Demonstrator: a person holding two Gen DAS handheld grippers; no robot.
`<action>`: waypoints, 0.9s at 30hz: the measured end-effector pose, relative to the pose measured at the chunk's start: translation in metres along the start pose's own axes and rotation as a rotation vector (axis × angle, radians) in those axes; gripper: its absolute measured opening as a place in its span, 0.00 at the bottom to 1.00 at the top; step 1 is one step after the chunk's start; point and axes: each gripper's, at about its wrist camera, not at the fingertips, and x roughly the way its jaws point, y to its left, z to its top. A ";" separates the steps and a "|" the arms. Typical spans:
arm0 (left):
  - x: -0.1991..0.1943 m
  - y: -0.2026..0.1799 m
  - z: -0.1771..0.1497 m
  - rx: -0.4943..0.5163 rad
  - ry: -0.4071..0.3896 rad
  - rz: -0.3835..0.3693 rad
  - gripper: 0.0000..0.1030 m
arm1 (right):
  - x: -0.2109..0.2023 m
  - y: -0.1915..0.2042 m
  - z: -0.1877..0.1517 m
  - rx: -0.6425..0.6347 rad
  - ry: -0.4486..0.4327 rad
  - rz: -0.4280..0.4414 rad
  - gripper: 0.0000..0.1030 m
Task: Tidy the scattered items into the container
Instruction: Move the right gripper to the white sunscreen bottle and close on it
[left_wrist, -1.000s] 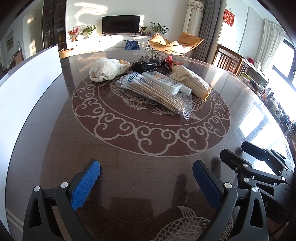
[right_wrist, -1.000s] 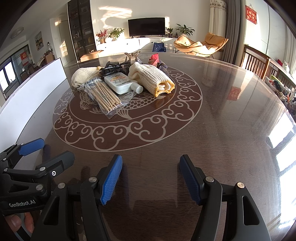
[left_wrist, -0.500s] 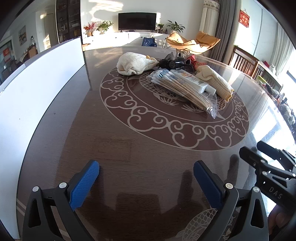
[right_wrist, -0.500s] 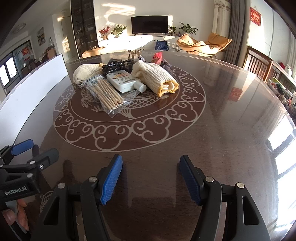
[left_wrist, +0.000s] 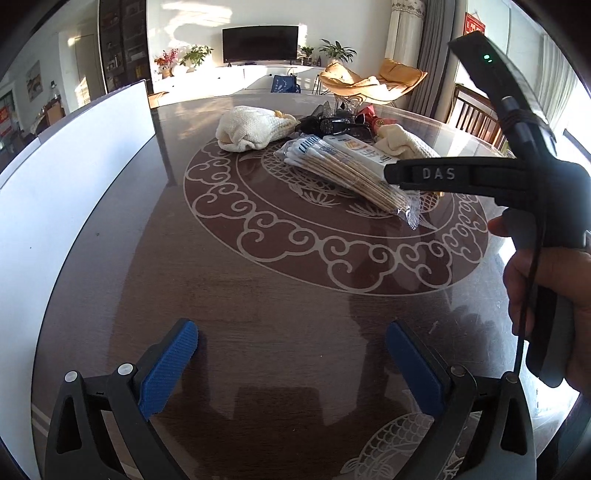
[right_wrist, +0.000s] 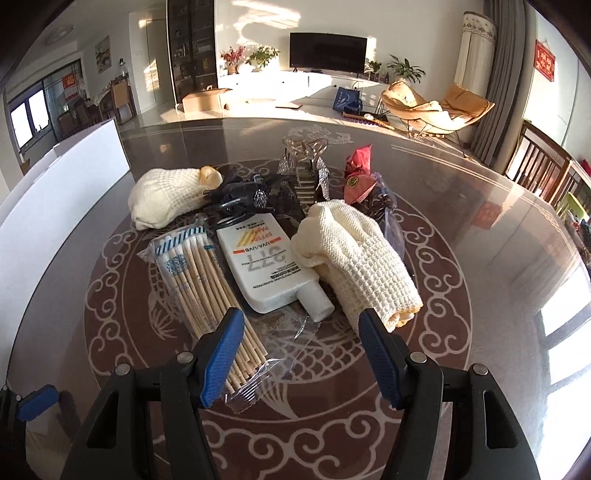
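A heap of items lies in the middle of the round table: a bag of wooden cotton swabs (right_wrist: 207, 284), a white sunscreen bottle (right_wrist: 269, 266), a rolled cream towel (right_wrist: 362, 266), a second cream towel (right_wrist: 166, 199), a black tangle (right_wrist: 240, 192), a clear hair clip (right_wrist: 306, 158) and red packets (right_wrist: 358, 173). My right gripper (right_wrist: 301, 350) stands open just short of the bottle's cap, nothing between its fingers. My left gripper (left_wrist: 291, 365) hangs open over bare table, far from the heap (left_wrist: 332, 155). A white container wall (left_wrist: 66, 177) runs along the left.
In the left wrist view the right tool's black body (left_wrist: 480, 177) and the hand (left_wrist: 546, 288) holding it fill the right side. The table (right_wrist: 498, 258) carries a pale scroll pattern. Chairs (right_wrist: 543, 173) stand beyond the right rim.
My right gripper has moved forward to the heap, which now fills its view. In the left wrist view the right tool has swung in across the right side. The left gripper has barely moved.
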 end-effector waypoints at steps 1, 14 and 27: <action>0.000 0.001 0.000 -0.003 -0.002 -0.004 1.00 | 0.002 0.003 0.000 -0.032 0.014 0.045 0.63; 0.000 0.003 -0.001 -0.020 -0.010 -0.012 1.00 | -0.011 -0.040 -0.022 -0.030 0.093 0.295 0.64; -0.002 0.006 -0.002 -0.027 -0.014 -0.019 1.00 | 0.028 -0.020 0.025 -0.269 0.130 0.204 0.64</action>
